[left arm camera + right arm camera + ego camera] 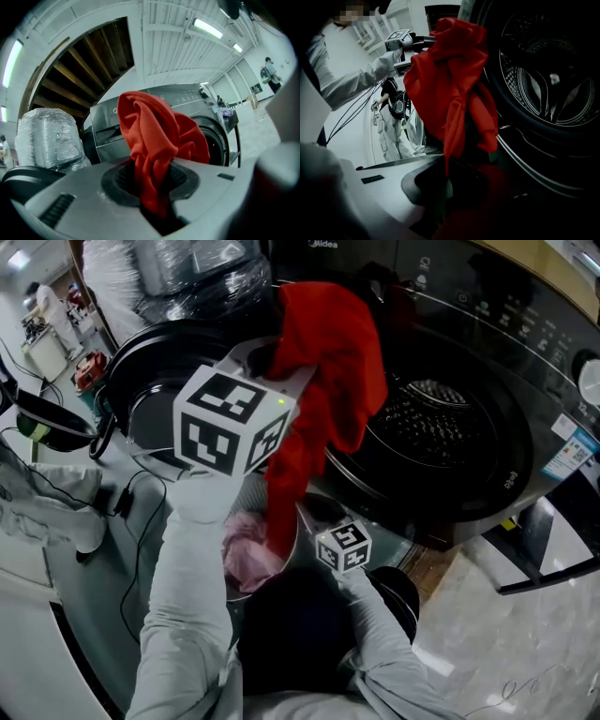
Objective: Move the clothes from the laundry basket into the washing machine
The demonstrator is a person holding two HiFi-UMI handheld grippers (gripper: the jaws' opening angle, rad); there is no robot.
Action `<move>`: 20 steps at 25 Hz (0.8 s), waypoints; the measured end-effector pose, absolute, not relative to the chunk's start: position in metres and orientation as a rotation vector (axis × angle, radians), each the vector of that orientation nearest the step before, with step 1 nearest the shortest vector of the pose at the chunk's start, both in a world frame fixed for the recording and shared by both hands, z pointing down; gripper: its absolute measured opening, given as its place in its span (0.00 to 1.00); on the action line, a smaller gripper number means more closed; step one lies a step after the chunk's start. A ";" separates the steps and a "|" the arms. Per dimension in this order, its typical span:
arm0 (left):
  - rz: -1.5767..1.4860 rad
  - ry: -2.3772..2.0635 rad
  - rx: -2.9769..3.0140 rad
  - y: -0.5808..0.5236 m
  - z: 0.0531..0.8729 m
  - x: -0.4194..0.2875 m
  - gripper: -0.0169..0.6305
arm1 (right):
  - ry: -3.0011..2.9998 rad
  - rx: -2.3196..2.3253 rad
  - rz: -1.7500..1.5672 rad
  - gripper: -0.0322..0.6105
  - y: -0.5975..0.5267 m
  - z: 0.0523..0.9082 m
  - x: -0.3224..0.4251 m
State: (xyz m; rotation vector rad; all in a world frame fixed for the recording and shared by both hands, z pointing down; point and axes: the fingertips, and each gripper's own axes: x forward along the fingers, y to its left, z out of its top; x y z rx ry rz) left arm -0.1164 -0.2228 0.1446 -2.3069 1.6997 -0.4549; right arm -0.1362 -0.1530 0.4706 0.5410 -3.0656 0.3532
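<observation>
A red garment (330, 362) hangs in front of the washing machine's open drum (441, 423). My left gripper (270, 354) is raised and shut on the garment's upper part. In the left gripper view the red garment (150, 136) bunches out from between the jaws of the left gripper (152, 197). My right gripper (302, 521) is lower, at the garment's hanging tail. In the right gripper view that gripper (447, 180) is shut, with the narrow end of the red garment (445, 89) caught between its jaws. Below sits the laundry basket (246, 495) with pink clothing (246, 549) inside.
The washer's round door (155, 376) stands open to the left of the drum. A plastic-wrapped appliance (187, 273) sits behind it. Cables (127, 498) lie on the floor at the left. Another person (393, 112) stands in the background.
</observation>
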 end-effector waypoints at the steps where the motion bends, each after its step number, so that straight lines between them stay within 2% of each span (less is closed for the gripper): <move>1: -0.465 1.708 -2.301 -0.223 0.147 -0.120 0.20 | -3.074 0.544 0.352 0.10 -0.152 0.469 -0.134; 9: -0.547 1.732 -2.248 -0.222 0.174 -0.135 0.20 | -3.153 0.771 0.231 0.09 -0.175 0.420 -0.081; 20: -0.651 1.652 -2.303 -0.224 0.218 -0.118 0.20 | -3.076 1.228 0.126 0.09 -0.220 0.362 0.039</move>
